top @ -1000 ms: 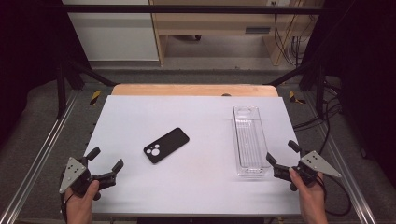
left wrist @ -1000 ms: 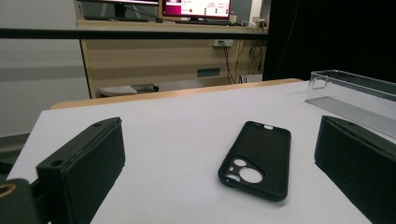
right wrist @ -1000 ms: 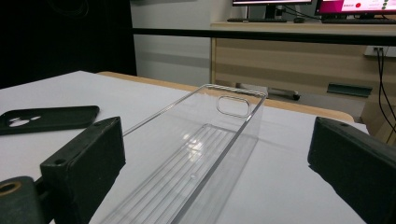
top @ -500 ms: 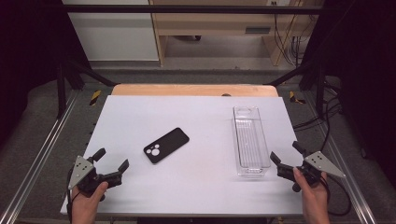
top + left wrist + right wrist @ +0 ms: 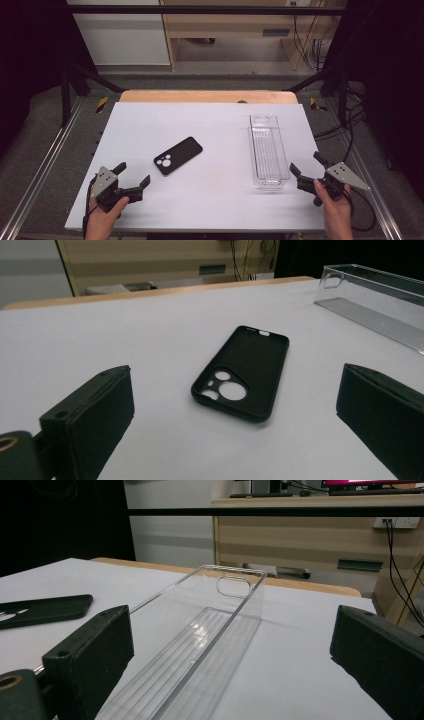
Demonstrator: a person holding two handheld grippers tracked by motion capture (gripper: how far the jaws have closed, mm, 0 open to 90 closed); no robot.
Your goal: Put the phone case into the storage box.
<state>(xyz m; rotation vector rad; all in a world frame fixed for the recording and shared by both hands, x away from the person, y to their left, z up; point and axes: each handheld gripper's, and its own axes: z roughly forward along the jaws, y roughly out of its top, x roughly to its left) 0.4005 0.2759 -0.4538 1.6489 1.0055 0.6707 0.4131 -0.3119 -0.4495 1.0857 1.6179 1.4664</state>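
Since the earlier frame the left tool [image 5: 132, 177] has been carried forward and inward toward the matte black, round-cornered phone case [image 5: 178, 155]; the right tool [image 5: 306, 169] has been drawn slightly outward. Both are held low over the smooth white counter [image 5: 210, 125], jaws spread wide, nothing gripped. The case lies flat left of centre, camera cut-outs showing. The long clear ribbed plastic tray [image 5: 268, 150] is seen just beside the right tool.

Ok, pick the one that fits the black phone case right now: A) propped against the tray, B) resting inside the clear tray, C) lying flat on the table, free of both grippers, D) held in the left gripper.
C: the phone case lies flat on the white table, apart from the open left gripper and the clear tray.
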